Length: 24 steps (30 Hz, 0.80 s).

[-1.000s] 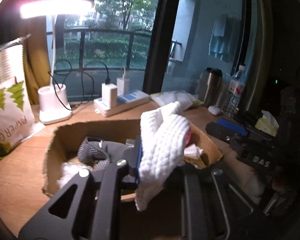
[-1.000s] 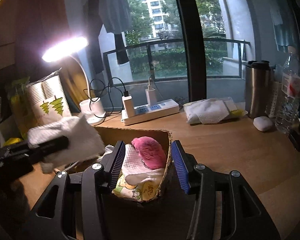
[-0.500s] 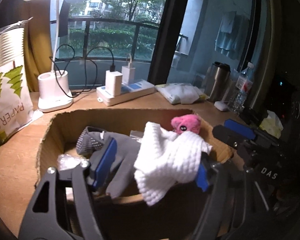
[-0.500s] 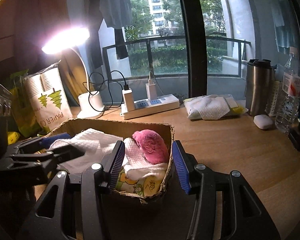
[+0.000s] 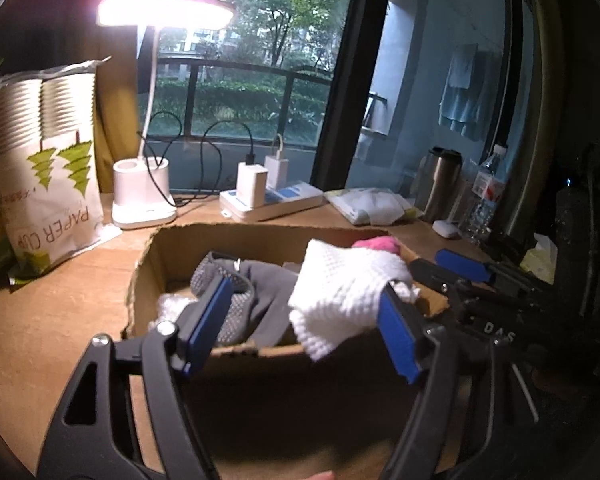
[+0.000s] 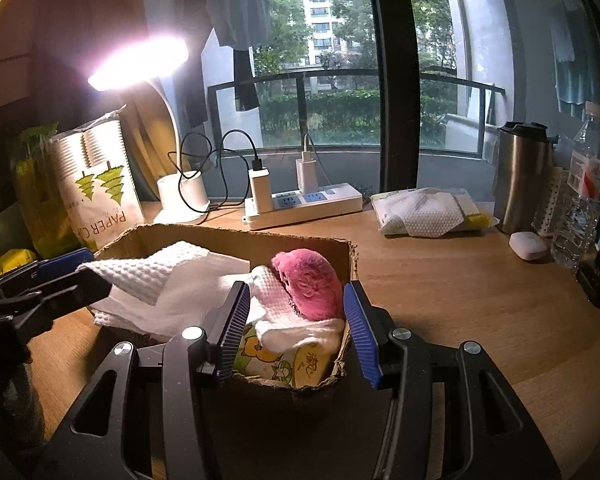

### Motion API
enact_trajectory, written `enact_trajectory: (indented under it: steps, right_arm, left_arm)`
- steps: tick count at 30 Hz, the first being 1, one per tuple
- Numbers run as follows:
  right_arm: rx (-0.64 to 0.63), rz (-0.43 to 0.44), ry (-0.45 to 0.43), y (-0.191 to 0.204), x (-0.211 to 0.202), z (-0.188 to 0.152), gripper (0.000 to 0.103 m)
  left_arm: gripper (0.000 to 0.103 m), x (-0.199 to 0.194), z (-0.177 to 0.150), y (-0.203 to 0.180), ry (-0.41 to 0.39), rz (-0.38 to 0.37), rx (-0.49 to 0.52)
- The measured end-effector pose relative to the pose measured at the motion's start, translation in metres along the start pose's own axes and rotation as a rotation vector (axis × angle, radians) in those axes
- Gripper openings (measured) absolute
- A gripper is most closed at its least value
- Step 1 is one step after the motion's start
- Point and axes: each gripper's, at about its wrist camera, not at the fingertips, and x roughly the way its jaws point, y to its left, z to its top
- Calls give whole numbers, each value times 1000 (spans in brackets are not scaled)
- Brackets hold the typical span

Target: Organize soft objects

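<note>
An open cardboard box sits on the wooden desk. It holds a grey glove, a pink plush and a tissue pack. A white waffle cloth lies over the box's near rim. My left gripper has its jaws opening. The cloth lies loose between them, against the right-hand finger. My right gripper straddles the box's end wall, one finger inside and one outside, with the plush between. I cannot tell whether its pads press.
Along the window stand a lit desk lamp, a paper-cup bag and a power strip with chargers. Further right are a wipes pack, a steel flask, a water bottle and a white earbud case.
My left gripper opened and let go of the white cloth, which dropped onto the box's near rim. It then drew back a little. My right gripper stayed where it was.
</note>
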Motion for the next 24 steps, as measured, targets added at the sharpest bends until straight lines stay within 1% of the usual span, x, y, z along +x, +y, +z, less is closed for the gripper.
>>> enact_trajectory:
  steps: [4,9,11,13,21,24]
  right_arm:
    - [-13,5,11,5,2,-1,52]
    - [-29,19,11,11,-5,-2,52]
    - [-31,22,8,13,-9,-2,52]
    - [-33,28,9,16,-13,-2,52]
    - [-43,38,1,26,-34,0,52]
    - [-45,40,-7,30,-45,2,52]
  left_arm:
    - [77,-2,-3,3,12,2,-11]
    - [79,-17,-3,4,-21,-9,-17]
    - [84,-22,-4,2,-29,-15,-12]
    - [85,-25,-4,0,-32,-13,-6]
    - [85,-53,-1,-4,-79,-9,10]
    - [86,-63,-2,-6,-85,-1,17]
